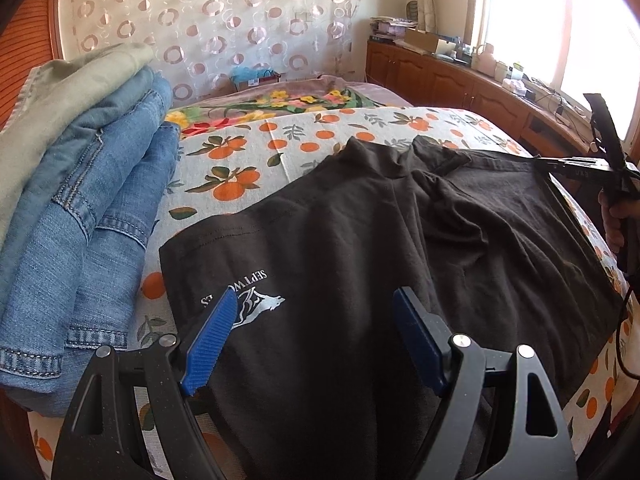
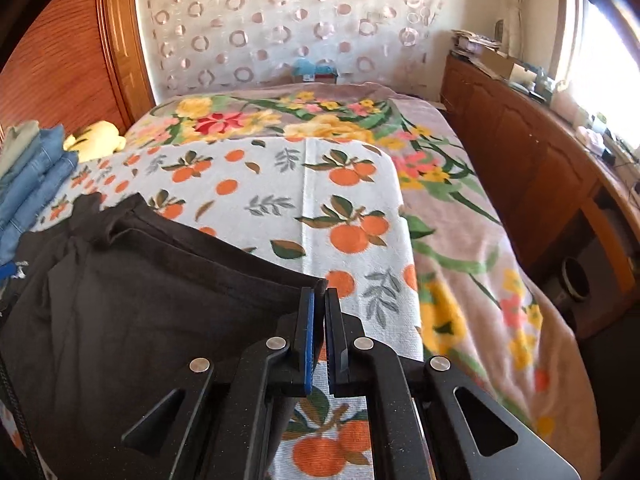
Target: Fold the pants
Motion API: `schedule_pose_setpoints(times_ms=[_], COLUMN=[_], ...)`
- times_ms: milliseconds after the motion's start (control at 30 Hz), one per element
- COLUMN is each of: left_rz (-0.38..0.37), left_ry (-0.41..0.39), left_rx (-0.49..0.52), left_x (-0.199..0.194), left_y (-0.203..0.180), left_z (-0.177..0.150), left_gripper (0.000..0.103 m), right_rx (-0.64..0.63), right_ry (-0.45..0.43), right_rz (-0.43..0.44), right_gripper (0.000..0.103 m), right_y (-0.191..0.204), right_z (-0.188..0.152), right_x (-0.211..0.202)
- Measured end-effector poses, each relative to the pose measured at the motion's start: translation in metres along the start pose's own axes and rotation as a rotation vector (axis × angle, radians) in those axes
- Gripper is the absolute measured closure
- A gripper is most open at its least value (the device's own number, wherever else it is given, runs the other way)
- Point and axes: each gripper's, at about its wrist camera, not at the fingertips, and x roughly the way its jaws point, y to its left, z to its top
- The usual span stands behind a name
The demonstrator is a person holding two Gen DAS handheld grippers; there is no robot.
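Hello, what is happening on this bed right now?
A person is folding dark brown pants on an orange-print sheet. The right hand-held gripper is shut on the pants' corner. The left hand-held gripper is open above the logo end, holding nothing. Folded jeans are stacked at the left.

Bedroom, daylit. Back wall hung with sheer cream curtain (image 2: 296,28) patterned in pink rings. Reddish wood panelling (image 2: 60,60) at left, with curved wooden frame. Bed covered by floral blanket (image 2: 460,240) in pink, yellow and green; over it, white cloth printed with oranges (image 2: 288,200). Long wooden cabinet (image 2: 520,160) along right wall, panelled doors, top cluttered with boxes, papers and bottles. Bright window (image 1: 520,20) above cabinet, overexposed, strong sunlight entering. Small blue item and boxes at curtain foot, too small to identify.
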Motion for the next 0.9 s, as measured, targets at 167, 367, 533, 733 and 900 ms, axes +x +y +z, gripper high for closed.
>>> schedule_pose_setpoints(times_ms=[167, 367, 533, 733, 900], left_rz=[0.007, 0.021, 0.055, 0.075, 0.115], left_ry=[-0.002, -0.018, -0.021, 0.009, 0.036], left_rx=[-0.01, -0.02, -0.016, -0.028, -0.03], left_x=[0.0, -0.005, -0.01, -0.002, 0.011], left_y=[0.002, 0.008, 0.017, 0.03, 0.038], left_z=[0.0, 0.002, 0.01, 0.017, 0.02], left_gripper=[0.022, 0.022, 0.023, 0.035, 0.05], right_rx=[0.005, -0.01, -0.031, -0.095, -0.095], right_ry=[0.01, 0.014, 0.035, 0.02, -0.004], right_rz=[-0.007, 0.02, 0.088, 0.077, 0.08], right_gripper=[0.092, 0.072, 0.057, 0.046, 0.045], right_y=[0.005, 0.019, 0.035, 0.052, 0.049], right_z=[-0.002, -0.011, -0.027, -0.043, -0.047], right_x=[-0.004, -0.02, -0.029, -0.032, -0.032])
